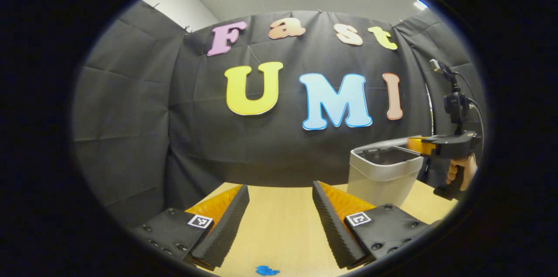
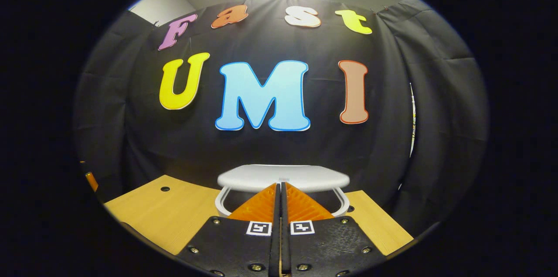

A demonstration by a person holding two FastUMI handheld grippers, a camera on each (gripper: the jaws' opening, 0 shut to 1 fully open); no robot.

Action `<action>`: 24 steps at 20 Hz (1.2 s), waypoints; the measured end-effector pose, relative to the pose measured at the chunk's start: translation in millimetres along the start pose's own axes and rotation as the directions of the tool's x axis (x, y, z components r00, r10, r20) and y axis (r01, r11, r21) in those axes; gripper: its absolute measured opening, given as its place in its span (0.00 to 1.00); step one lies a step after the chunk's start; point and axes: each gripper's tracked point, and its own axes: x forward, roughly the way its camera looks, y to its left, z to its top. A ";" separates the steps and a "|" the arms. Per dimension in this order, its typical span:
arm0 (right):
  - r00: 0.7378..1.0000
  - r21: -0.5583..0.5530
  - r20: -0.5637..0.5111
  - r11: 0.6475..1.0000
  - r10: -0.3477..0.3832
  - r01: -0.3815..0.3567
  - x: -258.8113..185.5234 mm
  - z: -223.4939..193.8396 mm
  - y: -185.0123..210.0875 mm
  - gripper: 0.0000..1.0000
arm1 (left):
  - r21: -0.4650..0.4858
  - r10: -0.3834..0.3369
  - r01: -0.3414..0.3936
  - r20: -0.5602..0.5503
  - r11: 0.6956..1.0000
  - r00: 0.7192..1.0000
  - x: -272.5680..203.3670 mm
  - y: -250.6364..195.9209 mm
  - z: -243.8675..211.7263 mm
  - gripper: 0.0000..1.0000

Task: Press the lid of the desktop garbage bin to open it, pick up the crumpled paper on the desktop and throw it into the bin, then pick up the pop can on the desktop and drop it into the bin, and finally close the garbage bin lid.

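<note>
Right gripper (image 2: 281,187), fingers closed together, touches the bin lid (image 2: 283,177); left gripper (image 1: 281,207) gapes over the table (image 1: 283,233)

Desk (image 1: 283,229): pale wood grain, smooth, matt. Bin (image 1: 381,179): grey plastic, satin sheen on its wall; its lid (image 2: 283,177) smooth, matt white. Left gripper (image 1: 281,207): finger pads finely ribbed, perhaps rubber. Wall cloth (image 1: 130,107): creased matt fabric.
</note>
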 end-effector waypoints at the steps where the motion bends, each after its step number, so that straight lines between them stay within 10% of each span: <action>1: 1.000 -0.001 -0.001 1.000 0.002 -0.002 -2.1 0.7 1.1 0.01 | -0.001 0.000 0.000 -0.001 1.000 1.000 -1.7 -0.1 0.1 0.95; 16: 0.997 -0.036 0.082 0.999 0.009 -0.006 -51.5 18.3 9.2 0.01 | 0.000 0.000 0.000 -0.028 1.000 1.000 -6.1 4.0 -20.2 0.95; 24: 0.997 -0.003 0.078 1.000 -0.005 0.005 -74.2 13.3 12.6 0.35 | 0.034 -0.010 0.016 -0.181 0.999 0.983 -8.3 9.2 -95.2 0.96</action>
